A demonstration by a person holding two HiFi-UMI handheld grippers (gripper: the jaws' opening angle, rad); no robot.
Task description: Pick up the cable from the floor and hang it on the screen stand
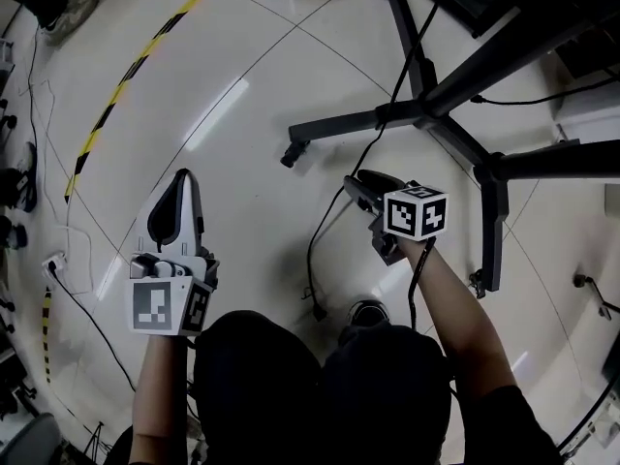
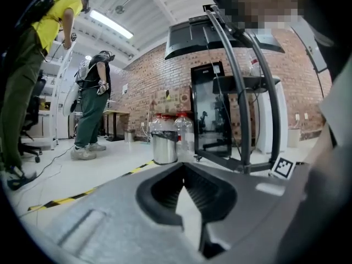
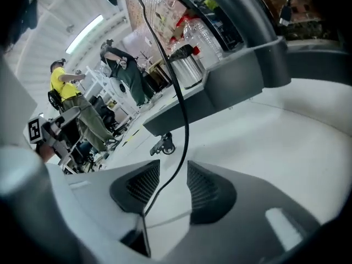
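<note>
On the floor (image 2: 99,164) stands a lined steel bin (image 2: 164,148); left gripper (image 2: 184,172) jaws together, right gripper (image 3: 168,175) jaws apart around the cable (image 3: 184,120).

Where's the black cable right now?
Head view: the black cable trails across the floor from the screen stand's base, passing left of the right gripper, whose open jaws straddle it.

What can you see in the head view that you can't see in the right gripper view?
Only the head view shows the person's forearms, the right gripper's marker cube and the cable's end on the floor. Only the right gripper view shows the cable passing between open jaws, a person in yellow and a metal bin. Both show the black cable, the stand's wheeled leg and the floor.
</note>
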